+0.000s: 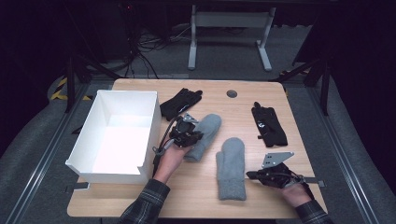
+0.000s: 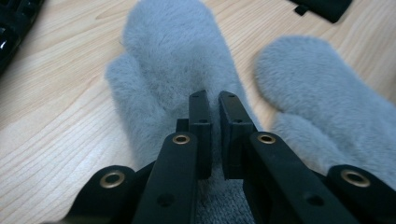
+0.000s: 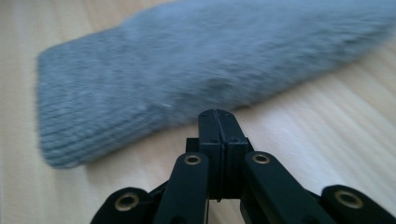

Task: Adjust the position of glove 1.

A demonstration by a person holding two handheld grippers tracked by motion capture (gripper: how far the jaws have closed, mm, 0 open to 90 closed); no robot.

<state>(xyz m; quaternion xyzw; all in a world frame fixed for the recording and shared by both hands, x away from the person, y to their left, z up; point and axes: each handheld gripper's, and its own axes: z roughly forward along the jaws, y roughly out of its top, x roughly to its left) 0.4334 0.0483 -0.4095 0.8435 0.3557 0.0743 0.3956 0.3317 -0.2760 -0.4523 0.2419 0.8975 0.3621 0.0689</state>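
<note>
Two grey fuzzy mittens lie on the wooden table (image 1: 196,196). The left mitten (image 1: 210,125) (image 2: 173,51) lies slanted, and my left gripper (image 1: 198,135) (image 2: 214,100) sits over its cuff end, jaws nearly together with grey fabric pinched in the narrow gap. The right mitten (image 1: 231,163) (image 2: 322,93) (image 3: 187,60) lies straight with its ribbed cuff toward me. My right gripper (image 1: 248,175) (image 3: 217,114) is low at that mitten's right side near the cuff. Its jaws are pressed flat together, with the tips at the fuzzy edge and nothing visible between them.
An open white box (image 1: 126,98) stands on the left of the table. One black glove (image 1: 180,102) lies behind the left mitten, another black glove (image 1: 268,123) at the right. A round cable hole (image 1: 231,94) is at the back edge.
</note>
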